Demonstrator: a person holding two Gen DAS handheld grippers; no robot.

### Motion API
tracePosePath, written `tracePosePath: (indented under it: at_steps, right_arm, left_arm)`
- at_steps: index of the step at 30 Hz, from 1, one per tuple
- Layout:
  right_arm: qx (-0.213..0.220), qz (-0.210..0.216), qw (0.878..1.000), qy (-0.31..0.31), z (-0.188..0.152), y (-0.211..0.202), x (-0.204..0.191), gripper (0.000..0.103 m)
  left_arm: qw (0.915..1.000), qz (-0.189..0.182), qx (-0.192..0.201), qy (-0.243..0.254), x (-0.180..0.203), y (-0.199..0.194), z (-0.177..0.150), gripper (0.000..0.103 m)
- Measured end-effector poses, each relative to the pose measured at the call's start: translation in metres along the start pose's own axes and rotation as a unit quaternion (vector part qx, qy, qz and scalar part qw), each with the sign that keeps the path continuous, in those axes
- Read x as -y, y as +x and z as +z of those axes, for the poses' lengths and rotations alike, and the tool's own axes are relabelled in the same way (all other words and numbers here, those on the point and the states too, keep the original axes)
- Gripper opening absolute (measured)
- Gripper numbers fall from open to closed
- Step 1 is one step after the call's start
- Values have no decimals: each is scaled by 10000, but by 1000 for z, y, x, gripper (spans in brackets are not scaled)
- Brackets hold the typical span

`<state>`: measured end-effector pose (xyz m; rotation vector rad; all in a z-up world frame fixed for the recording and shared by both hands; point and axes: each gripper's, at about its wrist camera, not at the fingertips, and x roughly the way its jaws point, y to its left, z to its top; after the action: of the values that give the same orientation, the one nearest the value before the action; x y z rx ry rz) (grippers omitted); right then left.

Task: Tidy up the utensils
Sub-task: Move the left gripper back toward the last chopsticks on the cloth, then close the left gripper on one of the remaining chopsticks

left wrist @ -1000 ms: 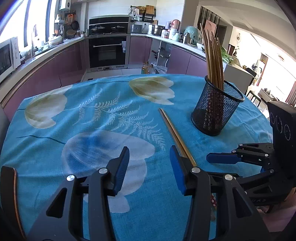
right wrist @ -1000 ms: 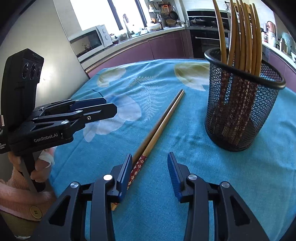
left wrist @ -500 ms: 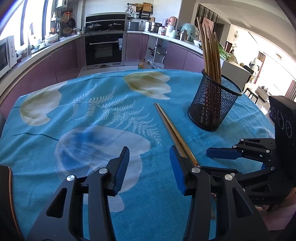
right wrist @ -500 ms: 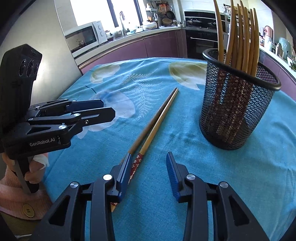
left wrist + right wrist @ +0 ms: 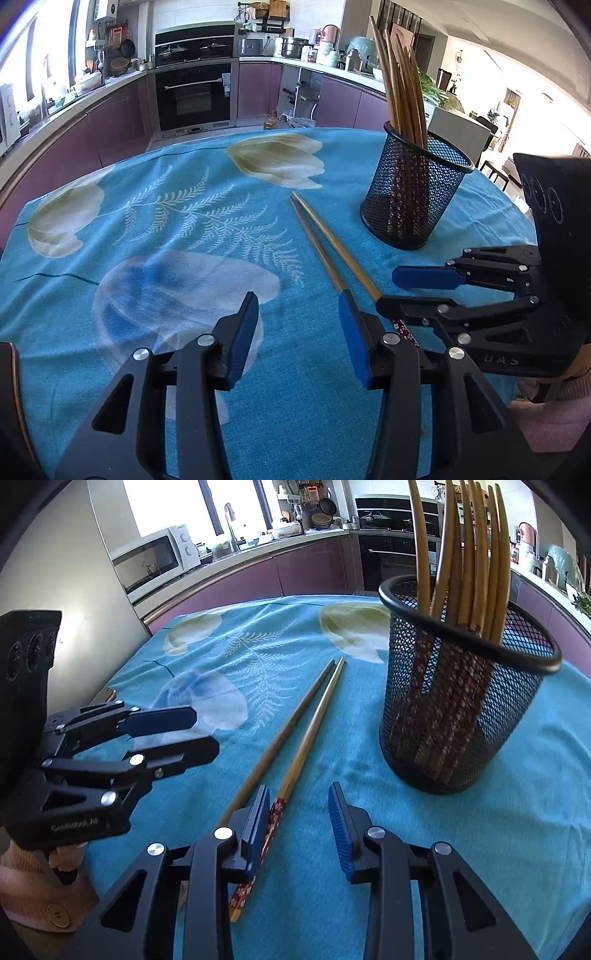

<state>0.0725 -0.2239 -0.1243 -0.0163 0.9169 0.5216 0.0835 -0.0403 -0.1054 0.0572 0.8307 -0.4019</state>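
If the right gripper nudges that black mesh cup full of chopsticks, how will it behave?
The black wire-mesh cup probably tips easily: the long wooden chopsticks in it rise far above its rim, putting weight high. It looks light, so a low push would likely slide it across the blue flowered tablecloth, perhaps bunching the cloth.

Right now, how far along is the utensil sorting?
Mostly done: a bundle of chopsticks already stands in the mesh holder. In hand: the right gripper, jaws just closing, straddles the patterned end of one of the two loose chopsticks on the tablecloth, not yet pinching. The left gripper is open and empty. Left: both loose chopsticks.
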Motion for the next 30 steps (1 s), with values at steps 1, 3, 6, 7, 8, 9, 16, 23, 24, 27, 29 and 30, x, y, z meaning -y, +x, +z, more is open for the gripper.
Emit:
tracePosePath:
  at_steps: [1,3,6,7,8,9,16,23,24,27,29,30]
  right_arm:
    - [14,-37,10000,-5,3,2,0,29]
    - [33,-81,10000,9,7,6,1,28]
    - [42,-114,9999,33,12,10,4,25]
    - [43,-105,9999,73,12,10,6,22]
    - [42,-102,9999,96,11,9,7,21]
    - [38,-90,9999,119,10,8,8,20]
    - [3,65,9994,352,0,-1,17,14]
    - [-59,144,9989,435,-10,-9,19,12]
    - [-72,151,9989,432,-11,-11,19,11]
    - [-139,188,9990,385,-13,-13,18,11]
    - [-147,153,9992,330,-12,-14,17,12]
    - [-139,127,9994,307,-11,-13,16,13]
  left_arm:
    - [10000,2,-16,10,0,1,0,45]
    - [10000,8,-40,36,1,2,0,45]
    - [9999,-1,-71,130,4,5,0,45]
    - [9998,-18,-83,155,6,6,0,45]
    - [9998,-32,-93,171,6,7,0,45]
    - [9998,-41,-107,187,7,8,1,45]
    - [9991,-81,-236,355,18,22,7,43]
    - [9982,-64,-425,416,26,38,11,35]
    - [9982,-84,-434,399,26,39,12,32]
    - [9983,-137,-445,339,24,39,12,26]
    - [9984,-121,-451,329,24,37,12,26]
    - [9984,-101,-460,309,23,37,13,28]
